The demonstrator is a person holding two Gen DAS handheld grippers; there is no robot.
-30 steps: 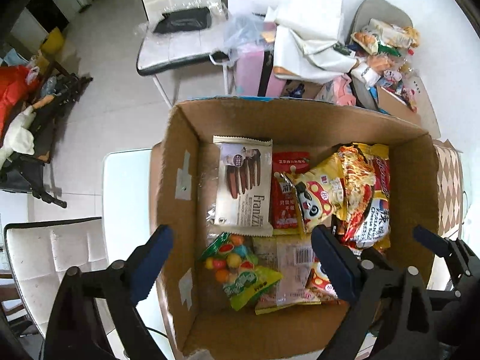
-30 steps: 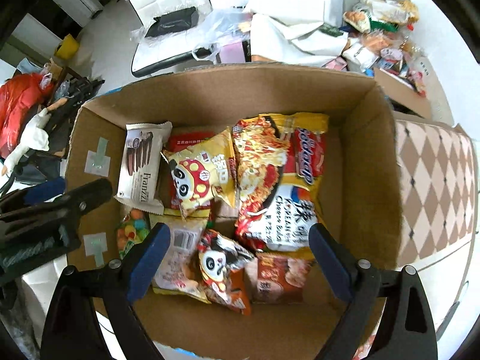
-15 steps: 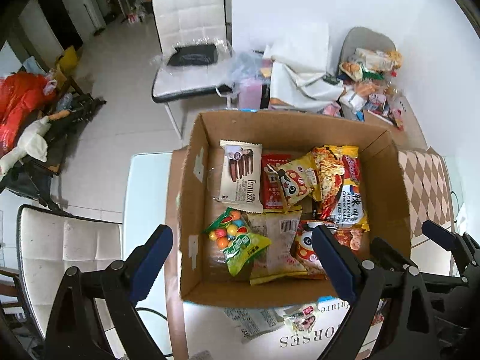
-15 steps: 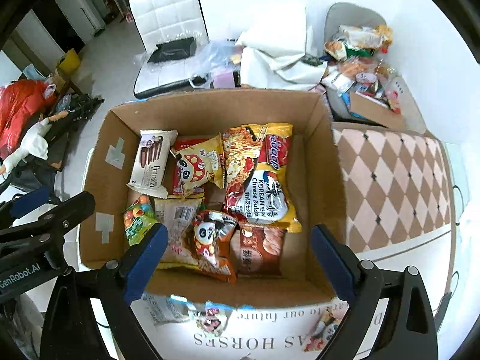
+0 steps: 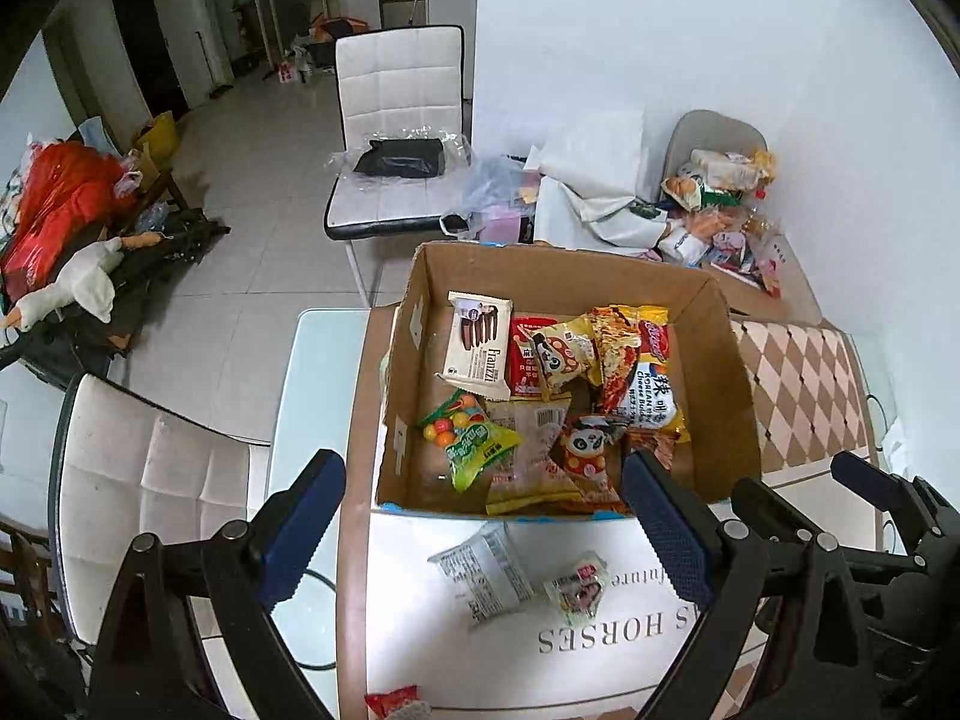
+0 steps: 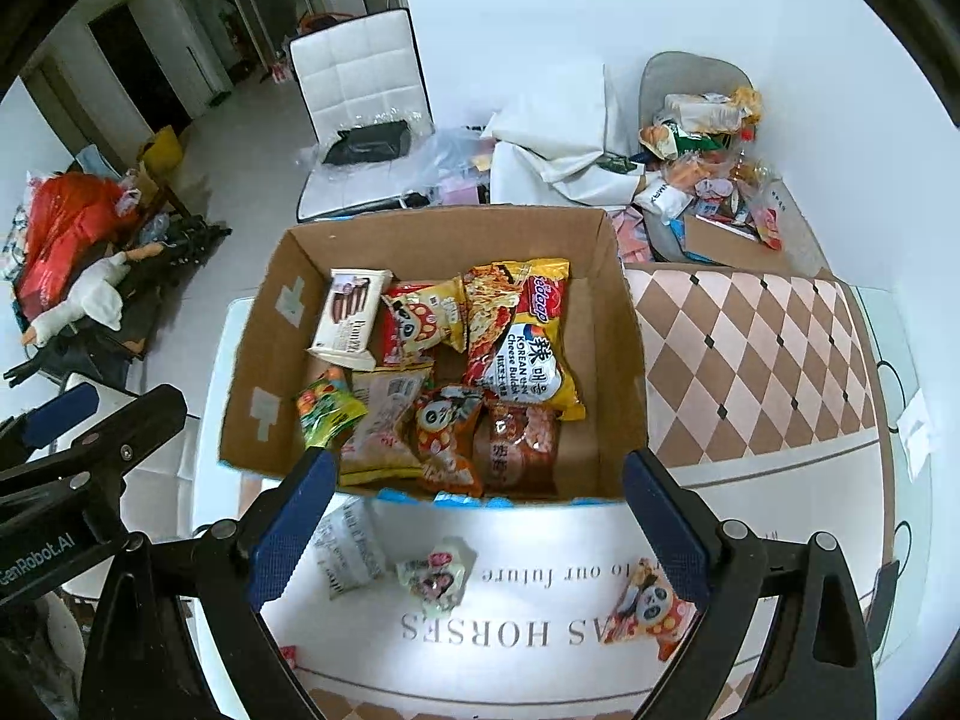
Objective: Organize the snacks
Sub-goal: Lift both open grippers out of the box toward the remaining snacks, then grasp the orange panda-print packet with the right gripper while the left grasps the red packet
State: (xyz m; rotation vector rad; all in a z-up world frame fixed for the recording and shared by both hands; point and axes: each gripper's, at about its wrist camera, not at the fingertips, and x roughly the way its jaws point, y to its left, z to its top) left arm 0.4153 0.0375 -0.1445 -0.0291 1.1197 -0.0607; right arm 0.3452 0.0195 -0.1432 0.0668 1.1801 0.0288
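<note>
I am holding my left gripper (image 5: 483, 516) above the near edge of the table (image 5: 312, 396), its jaws spread wide and empty, with the white chair (image 5: 150, 480) just off to its left. Moving rightward, I am looking at the cardboard box (image 5: 414, 324), which is already carrying most of the snacks: a Franzzi wafer pack (image 5: 480, 345) leaning at the far left, a green candy bag (image 5: 474, 438) in front of it, panda-printed packets in the middle, and a big yellow noodle bag (image 6: 522, 336) toward the right.

Outside the box, on the white placemat (image 6: 480, 630), three loose packets are still waiting: a clear wrapper (image 6: 351, 549) just beside my right gripper's left finger, a small pale packet (image 6: 435, 576) near the middle, and a panda packet (image 6: 648, 606) lying partly behind the right finger. My right gripper (image 6: 474, 531) is hovering over them, jaws wide apart, gripping nothing.

My worry is that the thin wrappers are lying flat, so the pads may slide over them or push them along the mat instead of pinching. Closing carelessly could also catch two packets at once, and coming in low could knock the box's near wall. A small red packet (image 5: 393, 702) at the near edge could easily get overlooked.
</note>
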